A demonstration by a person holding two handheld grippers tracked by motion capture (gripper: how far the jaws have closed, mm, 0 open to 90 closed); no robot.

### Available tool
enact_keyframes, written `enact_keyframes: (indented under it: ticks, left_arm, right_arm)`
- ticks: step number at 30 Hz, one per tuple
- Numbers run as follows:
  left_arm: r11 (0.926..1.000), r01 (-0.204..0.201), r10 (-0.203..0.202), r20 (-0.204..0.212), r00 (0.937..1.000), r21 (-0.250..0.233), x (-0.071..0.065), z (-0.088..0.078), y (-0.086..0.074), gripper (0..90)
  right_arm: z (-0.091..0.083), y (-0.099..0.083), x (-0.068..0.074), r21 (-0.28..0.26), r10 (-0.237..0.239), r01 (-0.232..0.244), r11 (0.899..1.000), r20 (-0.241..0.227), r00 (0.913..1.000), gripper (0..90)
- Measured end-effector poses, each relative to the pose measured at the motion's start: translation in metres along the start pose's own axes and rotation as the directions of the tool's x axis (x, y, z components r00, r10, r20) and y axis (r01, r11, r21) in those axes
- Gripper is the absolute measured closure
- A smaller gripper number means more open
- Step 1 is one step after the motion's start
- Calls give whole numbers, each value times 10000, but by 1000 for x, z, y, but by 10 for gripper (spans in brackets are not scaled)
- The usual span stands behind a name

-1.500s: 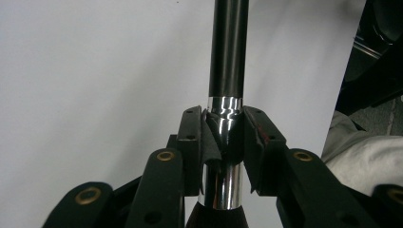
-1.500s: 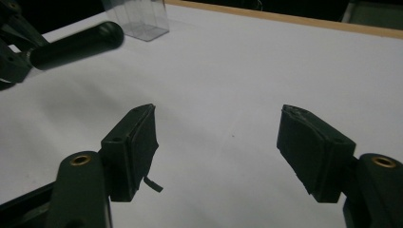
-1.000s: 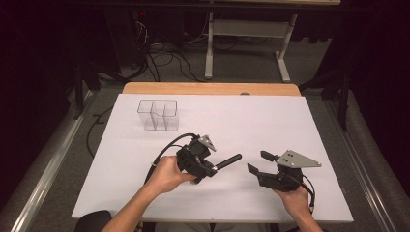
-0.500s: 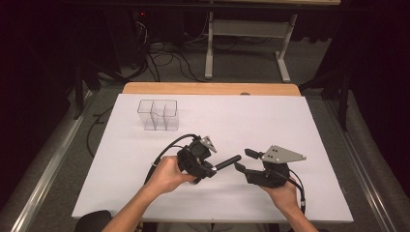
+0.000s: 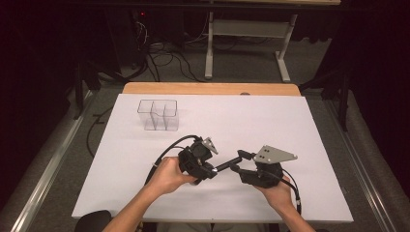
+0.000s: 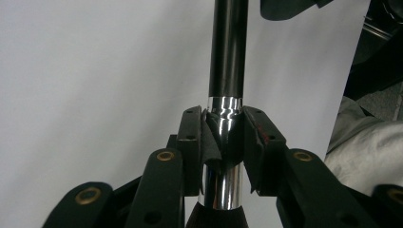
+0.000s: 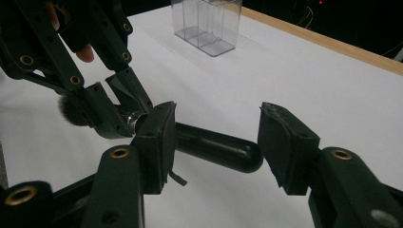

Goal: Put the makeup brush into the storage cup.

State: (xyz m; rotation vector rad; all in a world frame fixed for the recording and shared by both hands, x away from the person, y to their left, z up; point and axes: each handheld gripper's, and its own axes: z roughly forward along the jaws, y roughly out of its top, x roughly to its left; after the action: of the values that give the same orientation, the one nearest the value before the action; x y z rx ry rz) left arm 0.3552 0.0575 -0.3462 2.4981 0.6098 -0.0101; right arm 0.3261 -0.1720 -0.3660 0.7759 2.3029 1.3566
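Object in hand is a makeup brush: black rounded handle, chrome ferrule, dark soft bristle tuft at the far end; judged light and rigid along the shaft, with a glossy handle and polished ferrule likely to slip under a loose pinch; bristles will crush, so they are no place to grip. Left gripper has its jaws pinching the ferrule from both sides, pads pressed flat against the chrome, the handle projecting straight out beyond the jaw tips (tuft sits behind the pads, toward the gripper body). Right gripper has its jaws spread to roughly half their span and has just been closing; the butt end of the handle lies between them, close against or just touching the left-hand pad in the right gripper view, a clear gap remaining to the other pad; no grip made yet. Best hold for the second gripper, in my judgement, is mid-handle, square across the shaft, short of the rounded tip where the pads could squeeze it out. Brush is held clear above the white table; a clear divided container stands well beyond both jaw pairs.
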Motion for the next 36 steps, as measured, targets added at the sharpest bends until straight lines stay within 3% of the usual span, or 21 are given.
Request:
enact_keyframes:
  ticks: [11, 17, 23, 29, 36]
  left_arm:
    - [9998, -2, 4, 96, 10000, -204, 0, -2, 0, 706]
    - [9991, 110, -100, 247, 9996, -410, 2, -5, 0, 706]
    - [9987, 112, -99, 267, 9996, -493, 1, -6, 0, 707]
    - [9985, 135, -124, 214, 9997, -535, 1, -6, 0, 707]
    - [9979, 156, -143, 218, 9997, -633, 1, -7, 0, 708]
  right_arm:
    - [3, -4, 0, 261, -149, 146, 9996, 115, 9998, 513]
    - [5, -4, 3, 306, -559, 552, 9980, 214, 9982, 448]
    - [11, -4, 10, 630, -1361, 1336, 9890, 365, 9900, 380]
    - [17, -5, 17, 1041, -2078, 2028, 9737, 391, 9774, 357]
    - [20, -6, 19, 1280, -2102, 2050, 9704, 287, 9772, 355]
